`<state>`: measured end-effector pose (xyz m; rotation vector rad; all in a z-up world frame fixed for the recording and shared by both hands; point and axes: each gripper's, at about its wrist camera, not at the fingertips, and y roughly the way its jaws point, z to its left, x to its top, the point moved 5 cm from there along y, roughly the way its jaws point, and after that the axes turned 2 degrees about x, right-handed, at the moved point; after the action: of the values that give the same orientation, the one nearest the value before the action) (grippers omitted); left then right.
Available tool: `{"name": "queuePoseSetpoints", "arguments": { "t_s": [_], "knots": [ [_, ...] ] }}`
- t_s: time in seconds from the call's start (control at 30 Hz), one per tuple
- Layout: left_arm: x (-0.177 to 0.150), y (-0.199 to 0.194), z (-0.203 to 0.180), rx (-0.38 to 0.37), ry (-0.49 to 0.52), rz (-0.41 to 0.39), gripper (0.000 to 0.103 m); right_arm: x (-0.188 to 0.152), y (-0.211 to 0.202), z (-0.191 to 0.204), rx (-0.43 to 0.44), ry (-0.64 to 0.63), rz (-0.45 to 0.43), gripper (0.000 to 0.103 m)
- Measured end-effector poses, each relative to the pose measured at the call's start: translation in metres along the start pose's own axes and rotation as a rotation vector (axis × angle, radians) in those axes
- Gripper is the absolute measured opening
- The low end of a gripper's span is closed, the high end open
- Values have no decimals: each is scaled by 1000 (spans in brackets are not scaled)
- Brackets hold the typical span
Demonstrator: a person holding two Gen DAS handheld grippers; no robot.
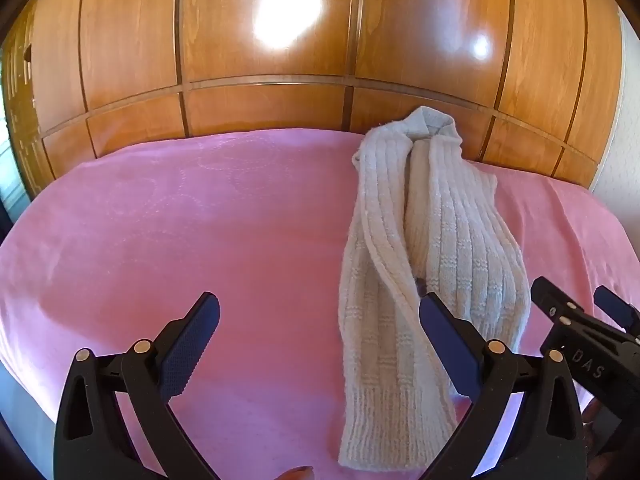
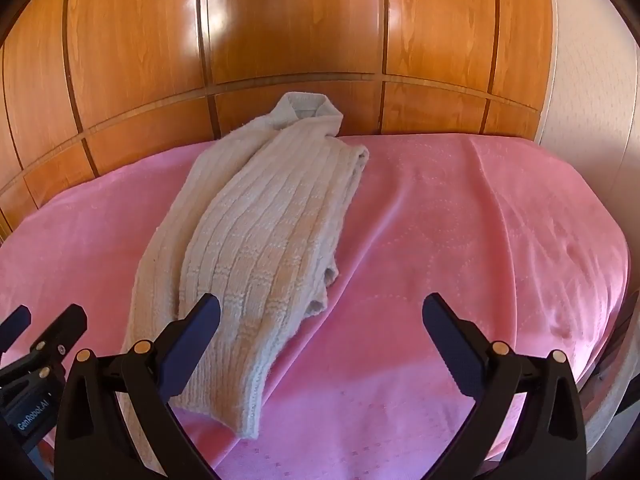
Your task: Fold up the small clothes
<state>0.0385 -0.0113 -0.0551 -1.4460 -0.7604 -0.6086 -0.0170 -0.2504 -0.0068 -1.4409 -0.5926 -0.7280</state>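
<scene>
Both grippers hang wide and empty over a bed with a pink cover (image 1: 200, 216). The left gripper (image 1: 320, 320) has the cream knit sweater (image 1: 432, 248) under its right finger, stretching ahead towards the wooden wardrobe (image 1: 260, 40). The right gripper (image 2: 320, 320) has the sweater (image 2: 256, 220) ahead and to its left, hem nearest. The garment looks already folded lengthwise into a narrow strip, so the next fold is probably hem to collar. Pinch each near corner through all layers, lift together, and lay it forward squarely. No containers are in view.
</scene>
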Motion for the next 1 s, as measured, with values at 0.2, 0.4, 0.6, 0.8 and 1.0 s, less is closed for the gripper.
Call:
{"name": "queuePoseSetpoints", "arguments": {
  "t_s": [0.2,0.4,0.6,0.8,1.0],
  "knots": [
    [0,-2,1,-1,-5,6,99,-1,-3,-1,12,12,2,101],
    [-1,-2,1,2,-6,12,99,0,-8,-4,31,11,-8,101],
    [-1,-2,2,1,-1,14,99,1,-11,-2,51,15,-10,101],
    [-2,-4,5,2,-8,15,99,2,-13,-1,62,17,-11,101],
    [0,-4,4,3,-4,18,99,3,-15,-1,74,15,-12,101]
  ]
}}
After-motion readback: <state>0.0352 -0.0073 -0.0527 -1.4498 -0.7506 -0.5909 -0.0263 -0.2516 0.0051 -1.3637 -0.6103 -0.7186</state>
